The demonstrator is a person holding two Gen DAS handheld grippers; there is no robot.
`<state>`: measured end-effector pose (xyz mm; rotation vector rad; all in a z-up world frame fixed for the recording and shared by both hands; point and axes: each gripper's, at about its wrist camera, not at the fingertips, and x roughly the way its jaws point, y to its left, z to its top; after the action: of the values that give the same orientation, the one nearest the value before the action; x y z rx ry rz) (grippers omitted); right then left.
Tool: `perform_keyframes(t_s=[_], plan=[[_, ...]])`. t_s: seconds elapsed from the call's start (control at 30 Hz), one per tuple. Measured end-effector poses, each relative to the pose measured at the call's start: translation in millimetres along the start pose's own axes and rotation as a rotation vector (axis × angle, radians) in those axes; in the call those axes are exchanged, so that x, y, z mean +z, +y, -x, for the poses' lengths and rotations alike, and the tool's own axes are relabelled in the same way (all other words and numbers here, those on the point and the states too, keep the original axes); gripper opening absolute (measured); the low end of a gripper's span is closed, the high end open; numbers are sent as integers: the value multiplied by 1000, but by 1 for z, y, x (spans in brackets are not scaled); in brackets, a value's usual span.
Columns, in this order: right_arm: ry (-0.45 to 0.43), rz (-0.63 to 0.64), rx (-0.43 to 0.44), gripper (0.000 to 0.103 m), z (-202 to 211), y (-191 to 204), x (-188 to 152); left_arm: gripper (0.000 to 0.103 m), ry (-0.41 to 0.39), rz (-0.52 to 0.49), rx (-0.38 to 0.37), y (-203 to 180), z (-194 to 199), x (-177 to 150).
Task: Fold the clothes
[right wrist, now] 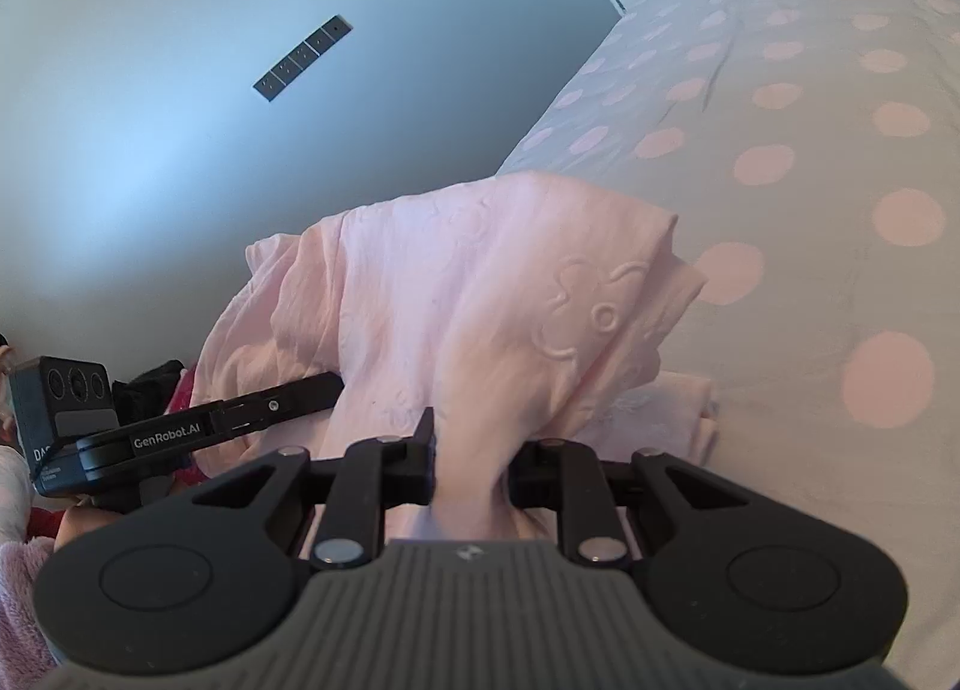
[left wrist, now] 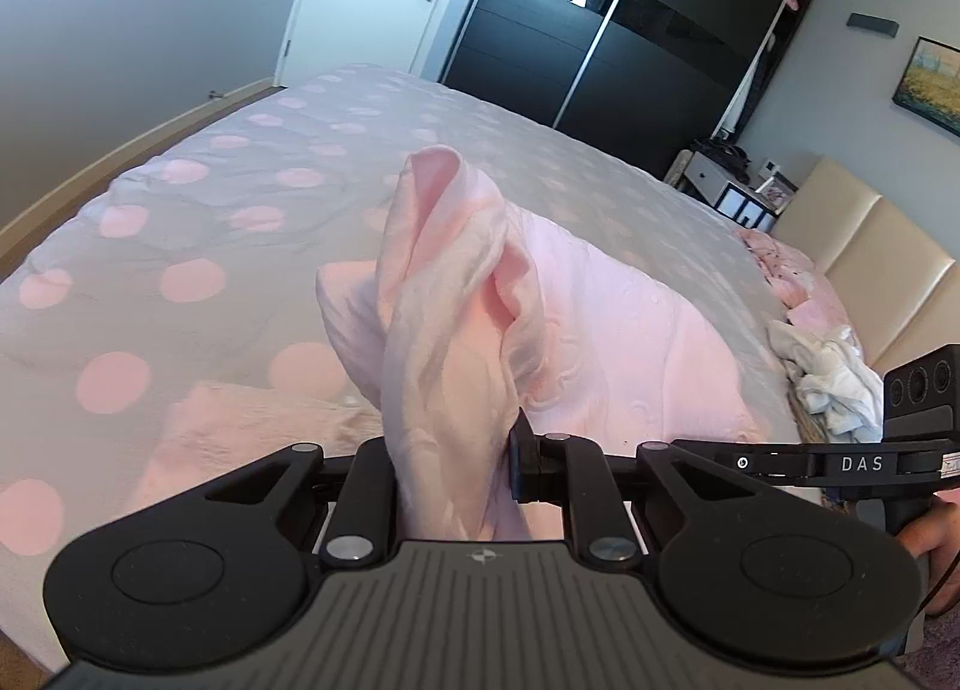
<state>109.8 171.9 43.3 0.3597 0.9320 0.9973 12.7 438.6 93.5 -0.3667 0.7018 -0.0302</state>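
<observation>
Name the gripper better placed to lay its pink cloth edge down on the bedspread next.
Right, probably. The right gripper holds the pink garment low, beside the bedspread; the left gripper holds a raised bunch.

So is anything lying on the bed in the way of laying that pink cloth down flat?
Partly. Both tools, left and right, already pinch the pale pink embossed garment. A folded pink textured cloth lies on the spotted bedspread just beneath it; the rest nearby looks bare.

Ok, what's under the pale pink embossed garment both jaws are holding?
The grey bedspread with pink dots and a folded pink textured cloth. The pale pink embossed garment covers anything beneath its middle.
</observation>
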Motion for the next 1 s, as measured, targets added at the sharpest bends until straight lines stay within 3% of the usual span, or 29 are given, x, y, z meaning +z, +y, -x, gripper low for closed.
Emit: perform_keyframes(t_s=[0.43, 0.67, 0.83, 0.93, 1.0], plan=[[92, -54, -62, 22, -101, -21, -13, 15, 97, 36, 49, 89, -55, -16], [123, -56, -101, 27, -127, -41, -23, 17, 64, 62, 111, 101, -53, -22], [120, -35, -115, 40, -116, -44, -17, 32, 41, 80, 156, 109, -51, -26], [61, 19, -164, 45, -87, -43, -12, 37, 17, 93, 189, 114, -47, -28], [0, 48, -208, 45, -64, -43, -7, 38, -54, 96, 253, 109, -25, -25]])
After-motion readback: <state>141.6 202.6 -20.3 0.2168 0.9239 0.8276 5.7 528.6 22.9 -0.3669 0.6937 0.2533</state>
